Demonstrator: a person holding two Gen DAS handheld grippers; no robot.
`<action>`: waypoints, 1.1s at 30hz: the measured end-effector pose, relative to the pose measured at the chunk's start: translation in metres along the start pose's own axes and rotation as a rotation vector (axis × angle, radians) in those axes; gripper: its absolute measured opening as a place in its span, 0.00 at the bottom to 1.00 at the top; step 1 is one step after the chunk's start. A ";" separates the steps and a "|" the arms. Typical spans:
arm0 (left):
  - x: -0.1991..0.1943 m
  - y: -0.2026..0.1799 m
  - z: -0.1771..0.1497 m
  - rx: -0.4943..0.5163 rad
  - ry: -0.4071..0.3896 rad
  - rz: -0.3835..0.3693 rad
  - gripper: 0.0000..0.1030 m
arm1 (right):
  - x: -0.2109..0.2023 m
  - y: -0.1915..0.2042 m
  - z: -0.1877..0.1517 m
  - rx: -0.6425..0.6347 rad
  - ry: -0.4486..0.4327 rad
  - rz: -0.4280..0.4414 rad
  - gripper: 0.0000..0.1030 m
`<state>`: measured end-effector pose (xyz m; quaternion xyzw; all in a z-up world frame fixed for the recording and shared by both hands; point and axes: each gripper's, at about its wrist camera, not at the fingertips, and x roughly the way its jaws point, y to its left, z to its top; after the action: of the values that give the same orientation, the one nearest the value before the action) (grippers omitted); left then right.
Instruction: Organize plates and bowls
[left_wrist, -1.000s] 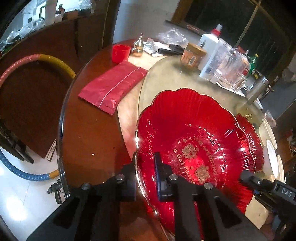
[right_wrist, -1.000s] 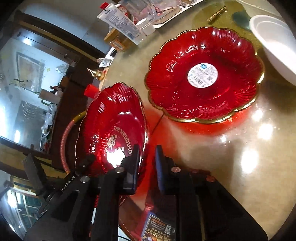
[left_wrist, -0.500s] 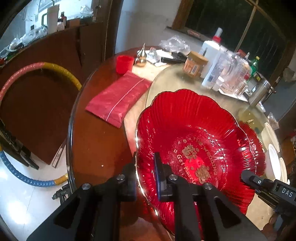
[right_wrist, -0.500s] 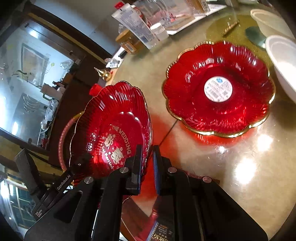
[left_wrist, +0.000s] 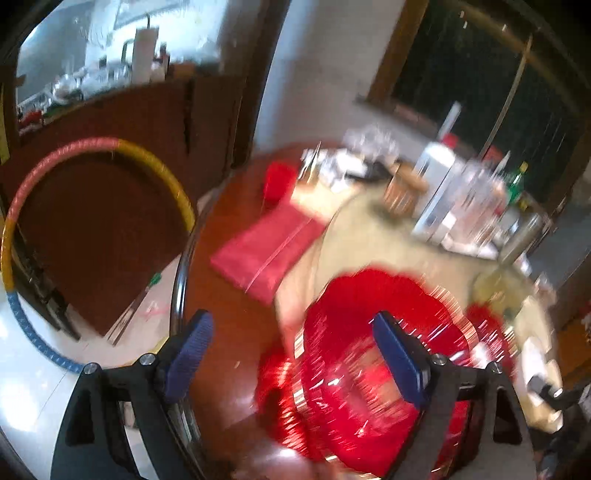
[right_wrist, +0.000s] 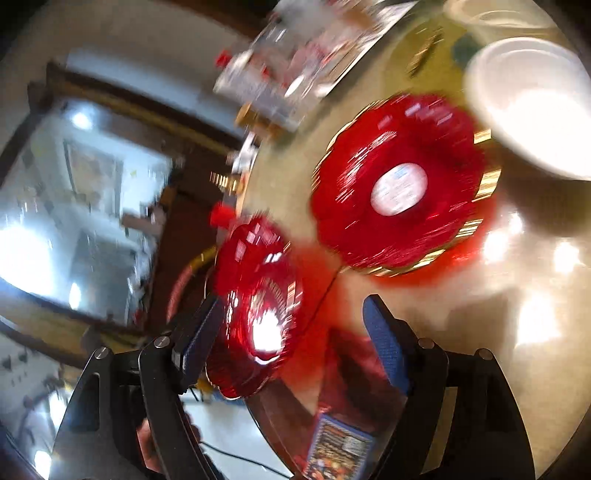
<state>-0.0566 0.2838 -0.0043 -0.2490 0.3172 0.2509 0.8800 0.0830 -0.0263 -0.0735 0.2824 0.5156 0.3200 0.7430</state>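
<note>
Two red plates show in the right wrist view: a plate with lettering (right_wrist: 258, 306) at seven o'clock and a plate with a round white label (right_wrist: 402, 184) at one o'clock. One white bowl (right_wrist: 532, 107) sits at two o'clock, with the rim of a second pale dish (right_wrist: 491, 14) at twelve; blur hides its kind. In the left wrist view there is one red cup (left_wrist: 279, 182), one red packet (left_wrist: 269, 253) and one hoop (left_wrist: 92, 177). The blurred bottles at one o'clock cannot be counted.
</note>
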 end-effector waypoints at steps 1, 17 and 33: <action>-0.007 -0.010 0.006 0.013 -0.026 -0.031 0.86 | -0.011 -0.008 0.002 0.031 -0.034 0.007 0.77; 0.097 -0.226 0.021 0.318 0.332 -0.293 0.86 | -0.019 -0.073 0.047 0.251 -0.112 0.006 0.77; 0.162 -0.241 -0.019 0.424 0.547 -0.146 0.18 | -0.011 -0.091 0.055 0.277 -0.074 0.005 0.47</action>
<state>0.1888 0.1373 -0.0600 -0.1406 0.5677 0.0398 0.8101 0.1492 -0.0973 -0.1179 0.3948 0.5266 0.2370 0.7146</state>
